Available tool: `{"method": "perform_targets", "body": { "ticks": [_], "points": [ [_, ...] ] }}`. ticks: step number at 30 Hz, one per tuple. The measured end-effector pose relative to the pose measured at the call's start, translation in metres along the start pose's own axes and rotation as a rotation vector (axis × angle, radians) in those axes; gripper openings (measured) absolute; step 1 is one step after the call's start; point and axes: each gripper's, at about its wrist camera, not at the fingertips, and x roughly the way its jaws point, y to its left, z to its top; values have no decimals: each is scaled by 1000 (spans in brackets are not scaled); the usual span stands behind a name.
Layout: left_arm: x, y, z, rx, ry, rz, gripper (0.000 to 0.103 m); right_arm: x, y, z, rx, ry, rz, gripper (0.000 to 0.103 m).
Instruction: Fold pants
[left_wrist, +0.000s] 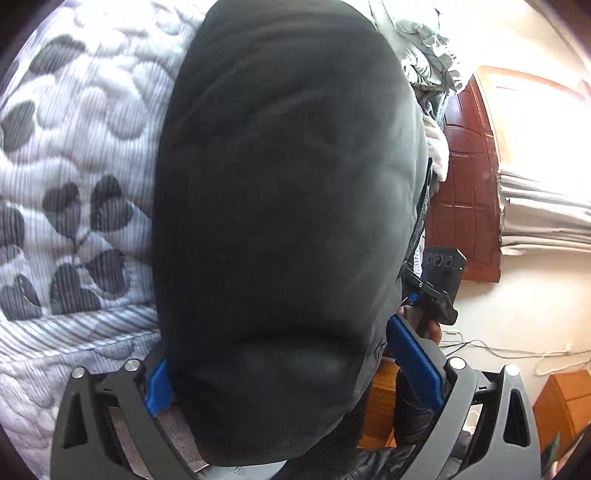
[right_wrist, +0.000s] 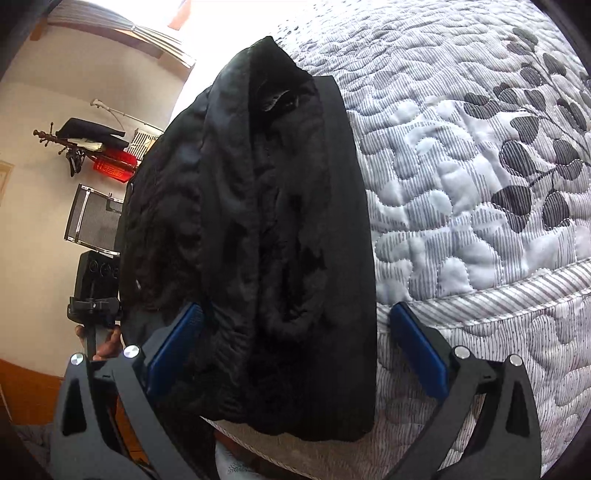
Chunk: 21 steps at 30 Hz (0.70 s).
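The black pants (left_wrist: 288, 206) lie as a folded bundle on the quilted bed (left_wrist: 74, 147), near its edge. In the left wrist view they fill the middle and reach between my left gripper's (left_wrist: 291, 365) blue pads (left_wrist: 417, 362), which stand wide apart. In the right wrist view the pants (right_wrist: 258, 240) show stacked fleecy layers. My right gripper (right_wrist: 295, 350) is open with the bundle's near end between its pads (right_wrist: 417, 354). The right gripper also shows in the left wrist view (left_wrist: 439, 284), and the left gripper in the right wrist view (right_wrist: 96, 291).
The grey-and-white leaf-patterned quilt (right_wrist: 480, 166) covers the bed. A wooden door (left_wrist: 465, 177), curtains (left_wrist: 546, 214) and crumpled bedding (left_wrist: 428, 48) lie beyond. A coat rack (right_wrist: 74, 144), a speaker-like box (right_wrist: 94, 218) and wooden furniture (left_wrist: 565, 406) stand beside the bed.
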Motion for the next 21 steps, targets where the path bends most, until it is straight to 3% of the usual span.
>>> {"method": "perform_targets", "body": {
  "ticks": [5, 7, 14, 21],
  "points": [
    [10, -9, -1, 11, 23, 12, 99, 1, -2, 5, -5, 1, 25, 101],
    [12, -8, -2, -14, 28, -17, 99, 2, 0, 6, -4, 11, 68, 101],
    [16, 16, -1, -141, 25, -64, 99, 6, 5, 7, -29, 22, 63, 97],
    [18, -8, -8, -7, 14, 69, 99, -3, -22, 11, 65, 14, 136, 80]
  ]
}}
